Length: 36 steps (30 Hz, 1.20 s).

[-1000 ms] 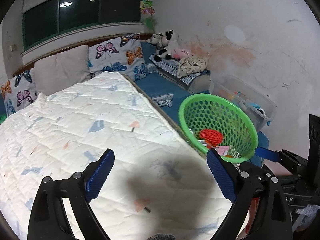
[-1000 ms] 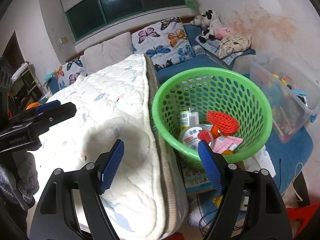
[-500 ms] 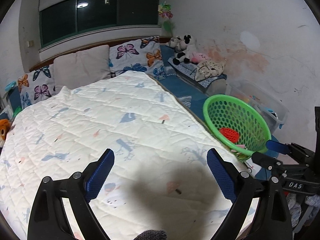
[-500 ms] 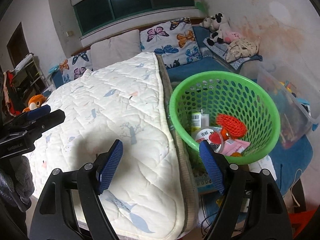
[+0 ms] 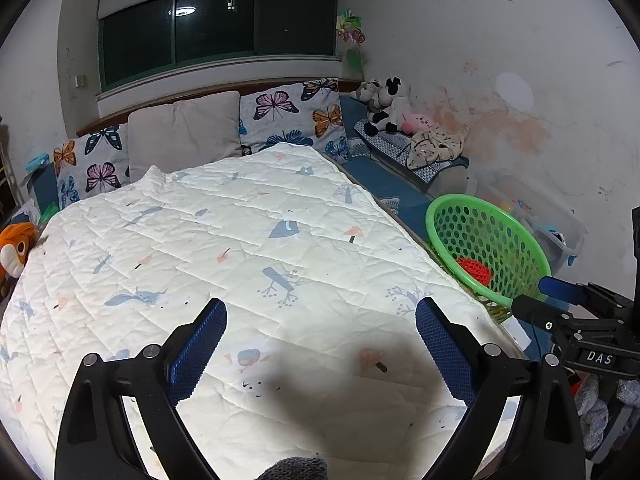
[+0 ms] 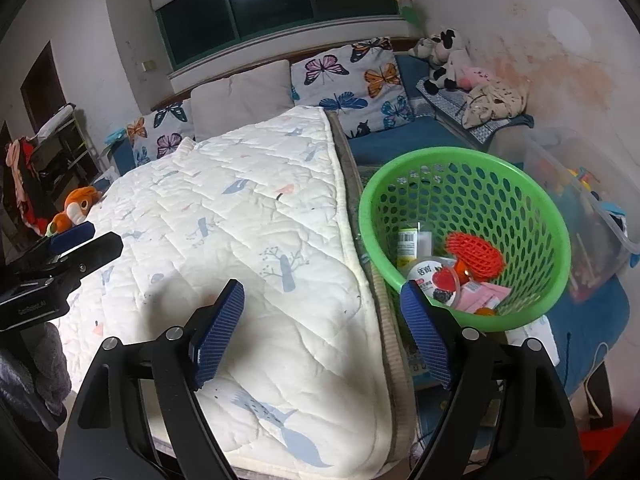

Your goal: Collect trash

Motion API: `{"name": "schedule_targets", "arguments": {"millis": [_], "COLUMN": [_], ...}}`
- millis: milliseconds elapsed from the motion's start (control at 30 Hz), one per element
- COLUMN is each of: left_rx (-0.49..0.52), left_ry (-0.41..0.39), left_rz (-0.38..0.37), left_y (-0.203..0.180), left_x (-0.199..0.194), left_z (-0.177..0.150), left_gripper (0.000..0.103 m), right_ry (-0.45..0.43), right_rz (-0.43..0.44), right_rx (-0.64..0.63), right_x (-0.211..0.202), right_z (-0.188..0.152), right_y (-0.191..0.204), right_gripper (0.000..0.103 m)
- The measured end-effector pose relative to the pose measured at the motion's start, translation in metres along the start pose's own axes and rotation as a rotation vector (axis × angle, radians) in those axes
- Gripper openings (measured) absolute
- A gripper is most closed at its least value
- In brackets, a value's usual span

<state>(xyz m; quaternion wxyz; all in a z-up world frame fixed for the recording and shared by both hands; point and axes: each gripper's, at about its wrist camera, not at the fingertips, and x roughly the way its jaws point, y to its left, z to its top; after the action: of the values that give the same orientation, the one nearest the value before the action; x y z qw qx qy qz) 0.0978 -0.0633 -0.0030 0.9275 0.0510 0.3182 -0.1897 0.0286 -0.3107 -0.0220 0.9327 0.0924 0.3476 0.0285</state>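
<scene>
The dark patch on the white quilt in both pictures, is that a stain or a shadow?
A shadow: in the left wrist view it lies on the white quilted blanket between the open left gripper fingers; in the right wrist view a fainter one falls by the open right gripper. Both views bulge from the fisheye lens.

The right gripper (image 6: 322, 312), jaws spread and empty, hangs over a white quilted bedcover (image 6: 240, 240); ahead to its right sits a green perforated plastic basket (image 6: 532, 216) holding wrappers.
</scene>
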Motion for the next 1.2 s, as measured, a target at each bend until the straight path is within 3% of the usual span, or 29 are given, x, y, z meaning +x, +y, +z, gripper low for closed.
{"name": "schedule_targets", "arguments": {"millis": [633, 1200], "left_rx": [-0.069, -0.097], "left_ry": [-0.009, -0.012], "left_rz": [0.054, 0.083], "left_y": [0.022, 0.036], "left_x": [-0.011, -0.017], "left_z": [-0.016, -0.023], "left_gripper": [0.093, 0.093], "right_ry": [-0.014, -0.011], "right_rz": [0.052, 0.057], "right_rx": [-0.059, -0.077], "right_x": [0.000, 0.003], "right_z": [-0.003, -0.005], "right_y": [0.026, 0.034], "right_gripper": [0.089, 0.090]}}
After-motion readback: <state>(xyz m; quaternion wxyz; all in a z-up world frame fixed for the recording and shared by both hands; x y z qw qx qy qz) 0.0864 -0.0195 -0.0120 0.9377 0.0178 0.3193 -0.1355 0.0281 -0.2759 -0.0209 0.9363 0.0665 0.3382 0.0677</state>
